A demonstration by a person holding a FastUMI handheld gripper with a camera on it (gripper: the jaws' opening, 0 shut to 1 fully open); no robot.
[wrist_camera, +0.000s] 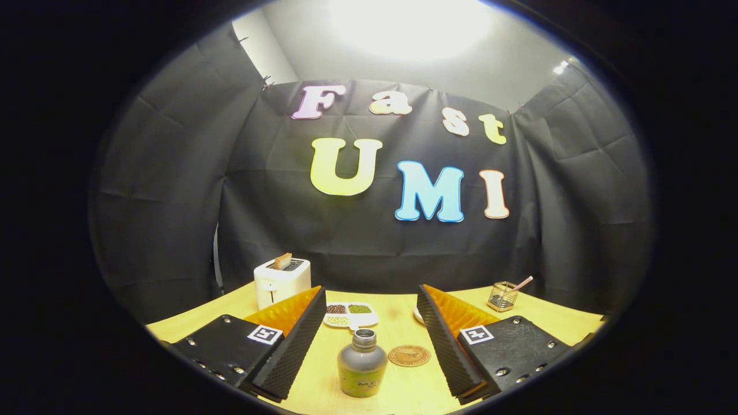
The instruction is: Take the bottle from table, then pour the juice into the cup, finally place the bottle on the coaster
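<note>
Gripper view: a squat, dark olive bottle (362,365) with a grey neck and a green label stands upright on the wooden table (398,397), between the spread, empty fingers of the hand-held gripper (369,340). Just beside it lies a round brown coaster (409,355).

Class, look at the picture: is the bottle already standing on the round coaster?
No, the dark squat bottle stands on the wooden table between the open fingers, with the round brown coaster lying bare beside it.
</note>
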